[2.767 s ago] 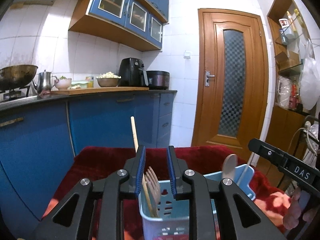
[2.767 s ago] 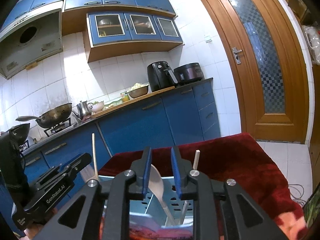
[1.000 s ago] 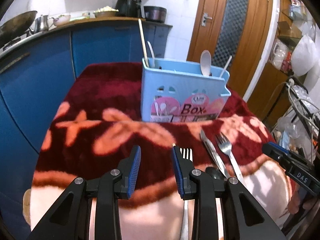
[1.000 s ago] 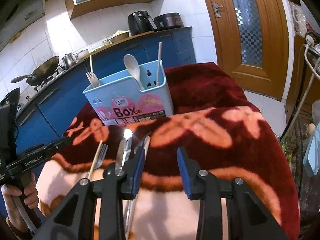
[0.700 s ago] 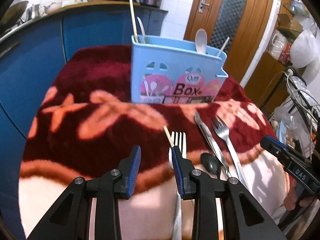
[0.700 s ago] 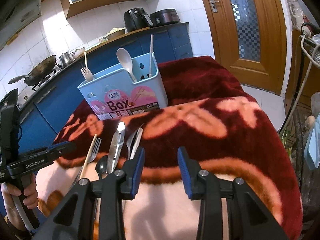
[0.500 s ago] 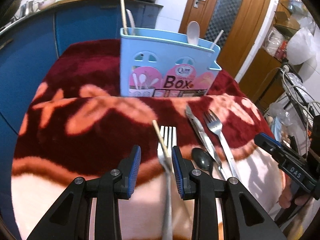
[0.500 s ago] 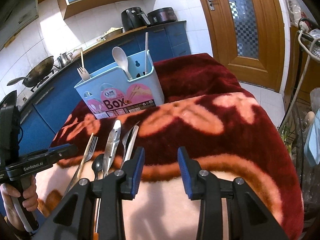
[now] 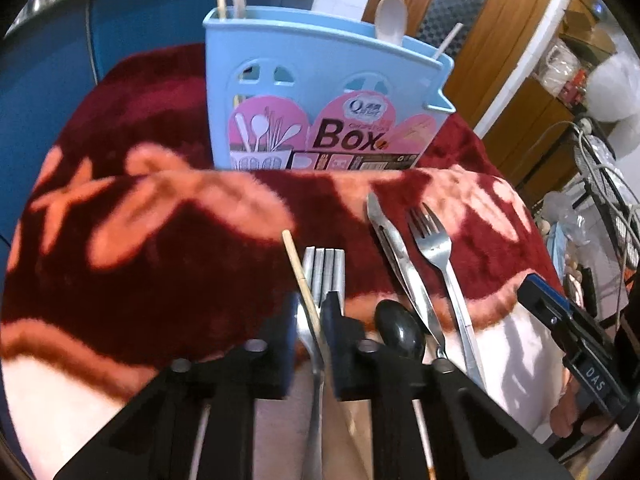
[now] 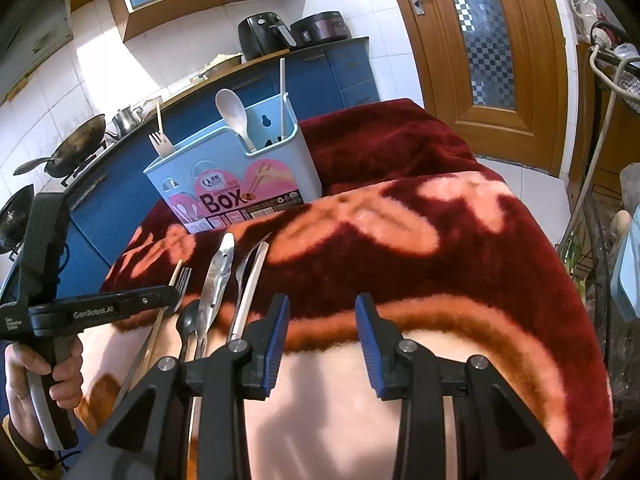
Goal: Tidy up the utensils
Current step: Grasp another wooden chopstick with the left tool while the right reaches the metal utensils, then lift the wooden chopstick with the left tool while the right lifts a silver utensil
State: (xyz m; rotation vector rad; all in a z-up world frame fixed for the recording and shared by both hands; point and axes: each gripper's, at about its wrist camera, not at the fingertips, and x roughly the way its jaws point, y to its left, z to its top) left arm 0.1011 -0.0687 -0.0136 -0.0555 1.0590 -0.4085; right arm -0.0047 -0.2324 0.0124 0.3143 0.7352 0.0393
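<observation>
A light blue utensil box (image 9: 320, 96) stands on a red and pink blanket; it also shows in the right wrist view (image 10: 236, 184) with a white spoon (image 10: 232, 114) and sticks in it. My left gripper (image 9: 312, 308) is low over the blanket with its jaws closed in around a wooden chopstick (image 9: 298, 268) and a steel fork (image 9: 324, 268). To the right lie a dark spoon (image 9: 398, 332), metal tongs (image 9: 390, 240) and a second fork (image 9: 434, 244). My right gripper (image 10: 322, 336) is open and empty, right of the utensils.
Blue kitchen cabinets and a counter with a wok (image 10: 76, 146) stand behind the table. A wooden door (image 10: 492, 36) is at the back right. A wire rack with cables (image 10: 612, 80) stands close to the table's right edge.
My left gripper has dropped toward the blanket and narrowed its jaws around the chopstick and fork. The right gripper has barely moved and stays open.
</observation>
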